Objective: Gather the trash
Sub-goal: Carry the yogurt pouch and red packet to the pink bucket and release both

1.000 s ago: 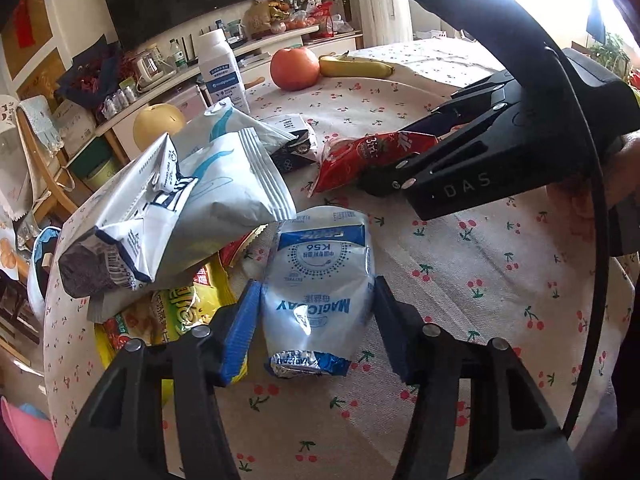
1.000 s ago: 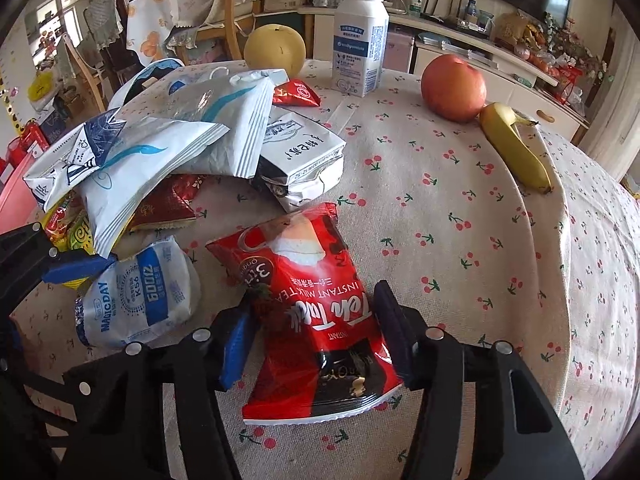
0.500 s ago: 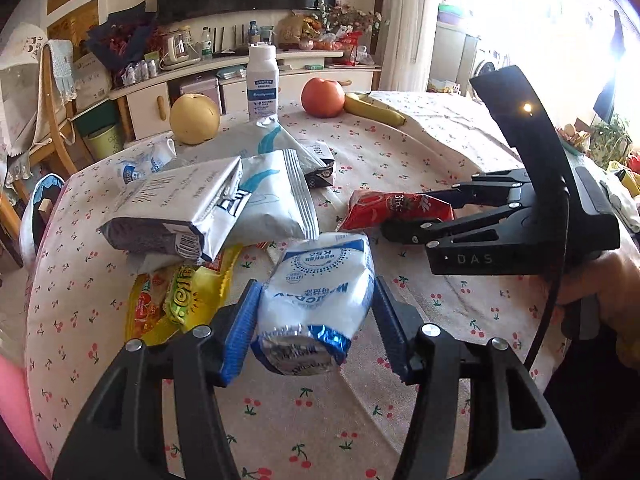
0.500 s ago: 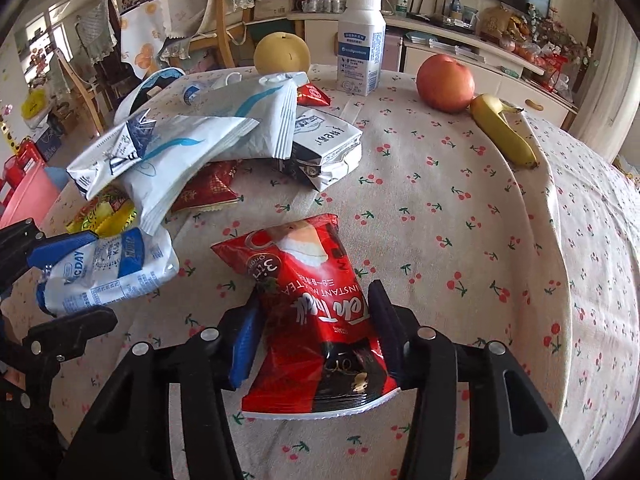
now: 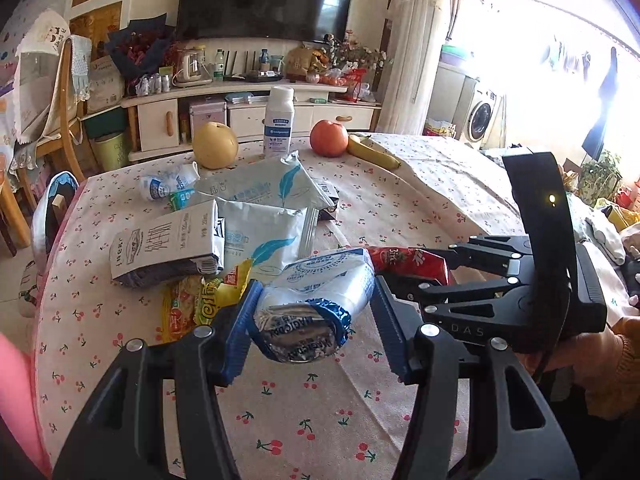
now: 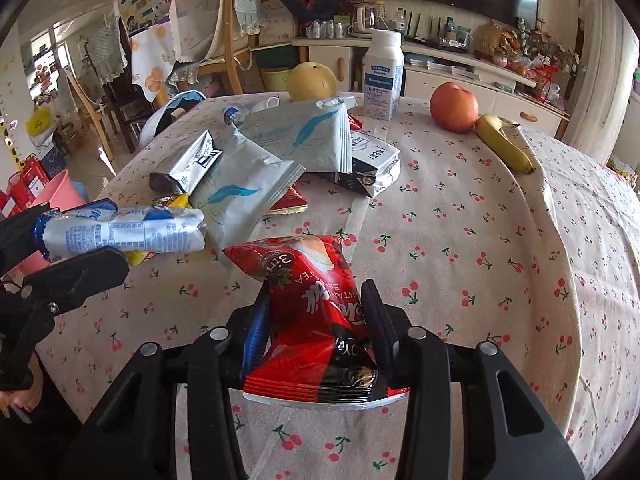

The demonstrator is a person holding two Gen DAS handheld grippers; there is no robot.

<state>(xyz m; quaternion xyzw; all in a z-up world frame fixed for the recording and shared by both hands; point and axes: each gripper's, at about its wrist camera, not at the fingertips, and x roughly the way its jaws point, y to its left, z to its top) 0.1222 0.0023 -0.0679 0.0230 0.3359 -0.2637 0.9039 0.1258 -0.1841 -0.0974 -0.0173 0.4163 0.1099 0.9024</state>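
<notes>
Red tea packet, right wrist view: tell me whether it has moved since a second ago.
Yes. The red tea packet has lifted off the tablecloth in the closing right claw, away from the wrapper pile.

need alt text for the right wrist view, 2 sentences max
The right gripper has its jaws closing on a red instant milk tea packet, lifted above a cherry-print tablecloth. At left the left gripper holds a crumpled blue-and-white pouch; more wrappers, a pear, a white bottle, an apple and a banana lie beyond.
</notes>
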